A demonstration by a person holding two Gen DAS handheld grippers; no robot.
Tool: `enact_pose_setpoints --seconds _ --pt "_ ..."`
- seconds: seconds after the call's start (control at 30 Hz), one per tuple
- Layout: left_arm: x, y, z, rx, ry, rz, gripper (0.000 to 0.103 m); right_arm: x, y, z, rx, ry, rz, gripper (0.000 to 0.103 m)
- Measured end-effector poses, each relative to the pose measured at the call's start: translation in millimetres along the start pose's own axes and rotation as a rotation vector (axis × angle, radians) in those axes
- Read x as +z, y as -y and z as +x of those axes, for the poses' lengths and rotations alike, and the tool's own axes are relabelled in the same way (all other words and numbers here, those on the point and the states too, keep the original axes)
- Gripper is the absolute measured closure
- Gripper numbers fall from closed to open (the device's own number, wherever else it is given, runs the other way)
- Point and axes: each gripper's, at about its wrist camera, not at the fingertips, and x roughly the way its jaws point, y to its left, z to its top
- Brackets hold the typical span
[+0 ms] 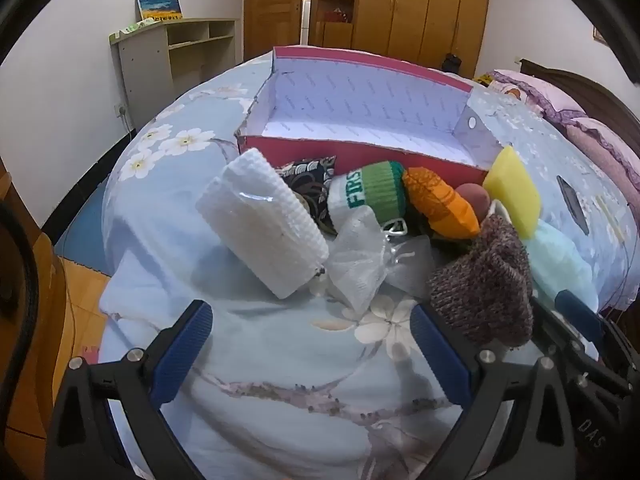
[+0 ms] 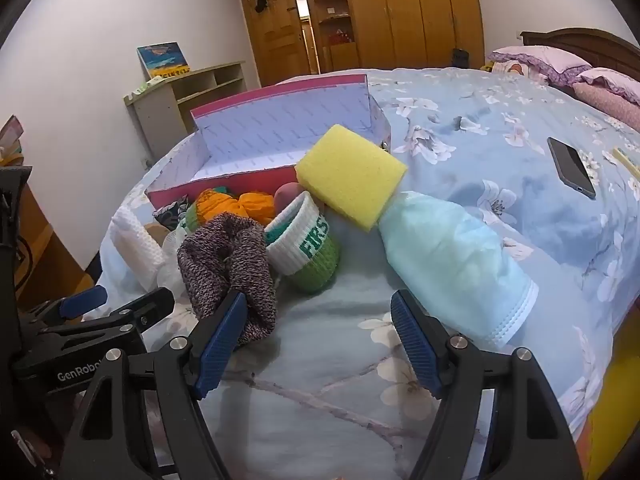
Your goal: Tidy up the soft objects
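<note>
- Two tongs hover over the bed, both spread wide and grasping nothing: the left gripper point(image 1: 312, 356) and the right gripper point(image 2: 320, 344).
- Nothing has been picked; the box point(image 1: 360, 152), red outside and pale inside, appears empty and lies beyond the pile, ahead of both tongs.
- Nearest target: the brown knitted piece point(image 2: 228, 268), touching the right gripper's left pad point(image 2: 220, 344). Judged best step: centre the jaws over it, descend, clench on the bulk, not a loose edge.
- Yellow sponge point(image 2: 350, 170) leans ahead of the right gripper; the pale blue cloth point(image 2: 456, 264) lies just beside its right pad.
- White woven roll point(image 1: 260, 224) and sheer mesh pouch point(image 1: 360, 264) lie ahead of the left gripper.
- Soft items compress; grip firmly and lift clear of neighbours.
</note>
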Motion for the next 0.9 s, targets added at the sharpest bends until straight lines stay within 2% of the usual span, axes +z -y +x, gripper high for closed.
enact_pose_setpoints --seconds 0.9 --pt "0.9 -10.0 13.4 0.002 -0.027 -0.015 0.002 0.6 -1.2 0.9 -0.01 -0.005 -0.01 0.027"
